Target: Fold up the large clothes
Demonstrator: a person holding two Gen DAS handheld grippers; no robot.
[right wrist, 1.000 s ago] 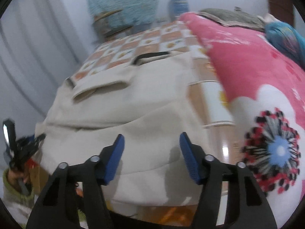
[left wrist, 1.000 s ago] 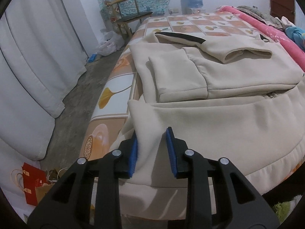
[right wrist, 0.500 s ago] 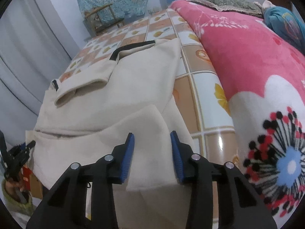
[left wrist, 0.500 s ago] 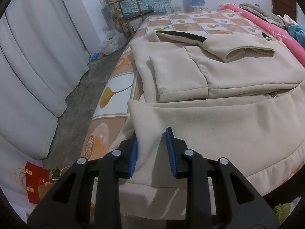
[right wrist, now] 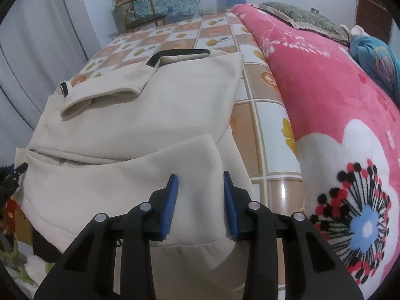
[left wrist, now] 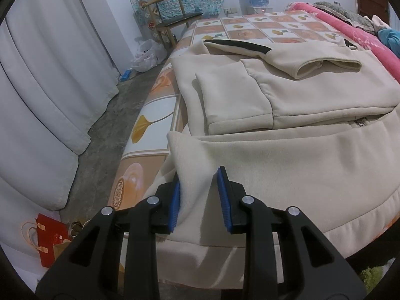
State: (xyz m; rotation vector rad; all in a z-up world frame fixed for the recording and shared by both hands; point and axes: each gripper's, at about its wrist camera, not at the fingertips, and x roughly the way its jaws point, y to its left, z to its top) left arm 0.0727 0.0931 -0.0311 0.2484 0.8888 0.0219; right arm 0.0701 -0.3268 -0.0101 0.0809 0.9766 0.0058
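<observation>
Left gripper (left wrist: 197,198): at bottom centre of my left view, tilted downward, its blue pads pinching a raised fold of the cream jacket (left wrist: 287,165).
Right gripper (right wrist: 200,201): bottom centre of my right view, angled down, pads pinched onto the jacket's near corner.
Jacket: spread across the tiled bed cover (left wrist: 250,28), filling mid-frame, sleeves folded over its body.
Beyond: pink blanket (right wrist: 337,115) at right, white curtain (left wrist: 45,80) at left.

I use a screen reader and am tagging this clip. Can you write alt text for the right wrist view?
The right gripper pinches the near corner of a cream jacket spread on a tile-patterned bed, beside a pink floral blanket.
</observation>
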